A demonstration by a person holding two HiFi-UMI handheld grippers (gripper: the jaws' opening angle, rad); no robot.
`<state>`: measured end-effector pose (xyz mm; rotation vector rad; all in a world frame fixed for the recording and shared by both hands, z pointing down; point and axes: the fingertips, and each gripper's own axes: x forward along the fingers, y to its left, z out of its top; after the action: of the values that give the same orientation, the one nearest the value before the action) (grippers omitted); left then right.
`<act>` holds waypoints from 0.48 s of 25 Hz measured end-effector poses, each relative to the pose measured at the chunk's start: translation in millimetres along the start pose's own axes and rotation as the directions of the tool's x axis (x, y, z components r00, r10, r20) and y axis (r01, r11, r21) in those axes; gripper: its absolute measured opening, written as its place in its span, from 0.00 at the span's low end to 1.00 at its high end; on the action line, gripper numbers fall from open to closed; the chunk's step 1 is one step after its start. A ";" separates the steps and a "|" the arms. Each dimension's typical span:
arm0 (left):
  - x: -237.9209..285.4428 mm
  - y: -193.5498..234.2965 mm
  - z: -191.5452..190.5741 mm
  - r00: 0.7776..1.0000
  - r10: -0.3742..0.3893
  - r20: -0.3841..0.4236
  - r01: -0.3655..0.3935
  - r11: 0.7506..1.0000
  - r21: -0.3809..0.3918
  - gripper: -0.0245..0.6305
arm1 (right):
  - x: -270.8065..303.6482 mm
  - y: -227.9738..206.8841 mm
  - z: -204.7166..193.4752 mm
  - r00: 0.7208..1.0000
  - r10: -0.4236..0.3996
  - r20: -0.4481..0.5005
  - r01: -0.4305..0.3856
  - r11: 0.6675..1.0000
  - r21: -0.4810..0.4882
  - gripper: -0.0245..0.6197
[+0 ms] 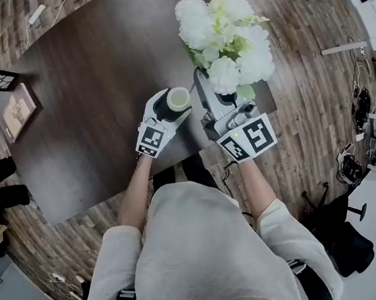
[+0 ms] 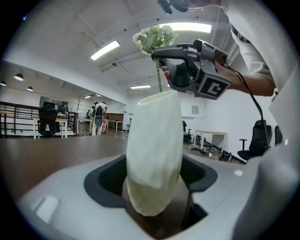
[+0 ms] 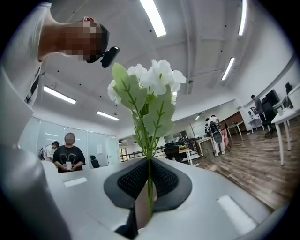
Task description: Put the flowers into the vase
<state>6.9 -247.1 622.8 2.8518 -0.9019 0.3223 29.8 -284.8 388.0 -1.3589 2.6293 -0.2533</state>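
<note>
A pale, egg-shaped vase [image 1: 179, 99] stands upright over the near edge of the dark table [image 1: 85, 90]. My left gripper [image 1: 171, 104] holds its body between wide-set jaws. In the left gripper view the vase [image 2: 154, 150] fills the space between the pads, and its mouth is open. My right gripper [image 1: 199, 78] is shut on the thin green stem [image 3: 149, 187] of a bunch of white flowers [image 1: 225, 36]. It holds the bunch upright, just right of the vase and higher than its mouth. The flowers [image 2: 153, 38] and my right gripper [image 2: 161, 60] show above the vase rim.
A tan book [image 1: 18, 111] and a black marker tile [image 1: 2, 80] lie at the table's left end. White desks [image 1: 353, 3] and a black chair [image 1: 341, 236] stand on the wooden floor to the right. People stand far off in the room.
</note>
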 end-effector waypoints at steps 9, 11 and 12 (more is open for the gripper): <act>0.1 -2.3 -0.3 1.000 0.001 -0.004 -0.001 1.000 0.006 0.57 | 3.0 20.3 11.0 0.997 0.071 0.011 -0.071 0.997 -0.042 0.06; 1.0 -3.3 0.2 1.000 -0.002 -0.004 0.002 1.000 0.004 0.57 | 0.3 24.1 -8.8 0.997 0.069 -0.027 -0.070 0.997 -0.036 0.06; 1.0 -3.2 0.4 1.000 -0.003 -0.003 0.003 1.000 0.004 0.57 | -0.7 25.3 -18.5 0.997 0.067 -0.045 -0.069 0.997 -0.032 0.06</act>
<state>9.6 -245.1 622.5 2.8546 -0.8976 0.3285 6.0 -268.5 400.3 -1.2853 2.7219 -0.2338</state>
